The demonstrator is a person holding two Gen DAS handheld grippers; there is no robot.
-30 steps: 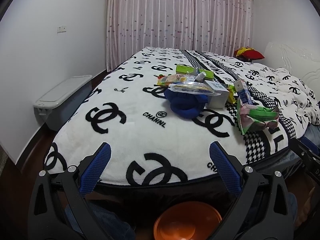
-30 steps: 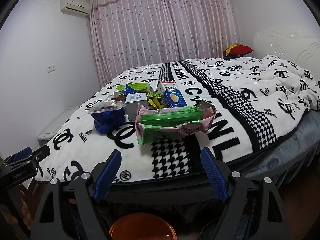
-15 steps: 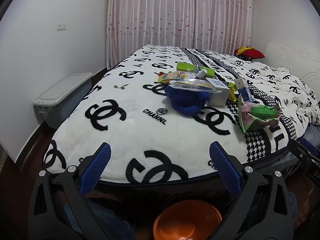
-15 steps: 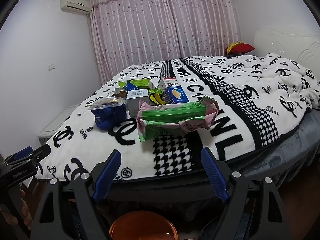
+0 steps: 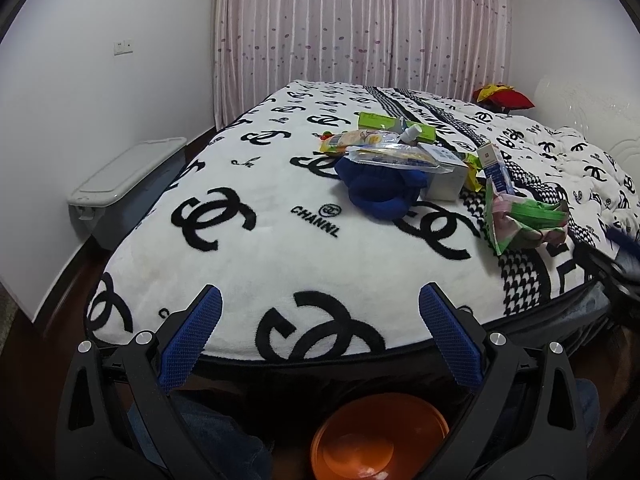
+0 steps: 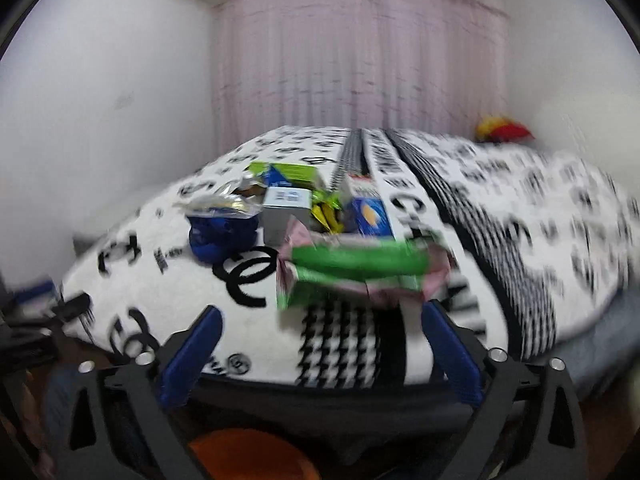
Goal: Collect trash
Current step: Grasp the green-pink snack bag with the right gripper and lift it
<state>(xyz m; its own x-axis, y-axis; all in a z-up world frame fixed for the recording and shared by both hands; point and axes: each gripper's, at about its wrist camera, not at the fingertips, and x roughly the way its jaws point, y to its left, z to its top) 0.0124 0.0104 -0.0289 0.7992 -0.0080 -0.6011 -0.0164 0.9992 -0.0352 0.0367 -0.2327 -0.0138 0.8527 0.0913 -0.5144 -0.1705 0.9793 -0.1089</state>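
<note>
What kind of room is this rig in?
Almost certainly a home bedroom: a bed under a black-and-white logo blanket fills the view, with pink floor-length curtains behind it and a red pillow near the white headboard. Snack wrappers litter the blanket.

Your tongs' pads [image 5: 192, 340] blue; blanket [image 5: 256, 184] white, black logo print; crumpled wrapper [image 5: 528, 220] green-pink; cloth bundle [image 5: 380, 188] blue; bowl [image 5: 380, 436] orange.
</note>
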